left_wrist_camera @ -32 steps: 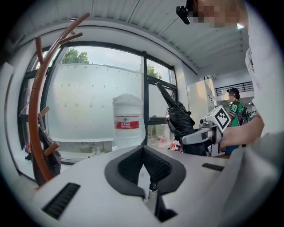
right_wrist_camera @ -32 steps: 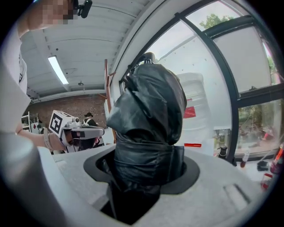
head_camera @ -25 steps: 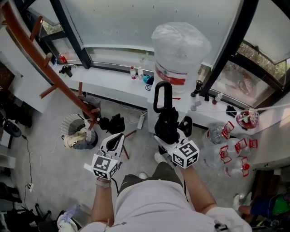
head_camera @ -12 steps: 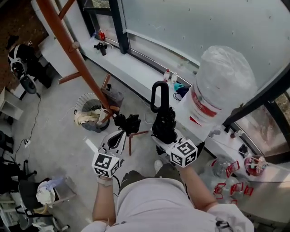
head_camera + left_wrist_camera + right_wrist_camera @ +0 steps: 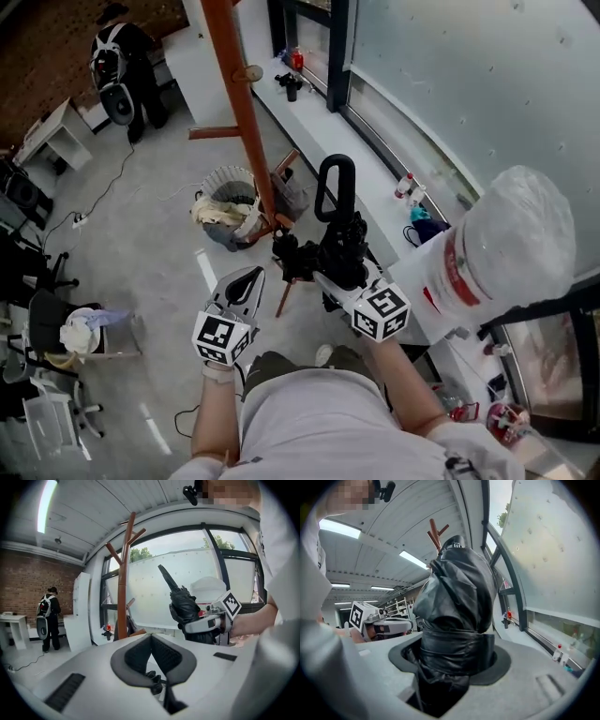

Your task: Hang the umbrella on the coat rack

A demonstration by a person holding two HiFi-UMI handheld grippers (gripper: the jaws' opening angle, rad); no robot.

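My right tool [image 5: 336,279] is clenched on the soft, slippery fabric bundle of the folded umbrella [image 5: 341,239], near the coat rack [image 5: 242,112]. It seems light, and I think its stiff loop handle [image 5: 335,186] is the part for a peg. My left tool [image 5: 251,274] is closed and empty.

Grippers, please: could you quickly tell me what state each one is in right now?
Left gripper: closed, nothing between its jaws.
Right gripper: closed on the umbrella.

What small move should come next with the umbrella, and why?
Probably carry the right hand-held gripper toward the coat rack and lift it. It is shut on the folded umbrella, whose loop handle is free but apart from the pegs.
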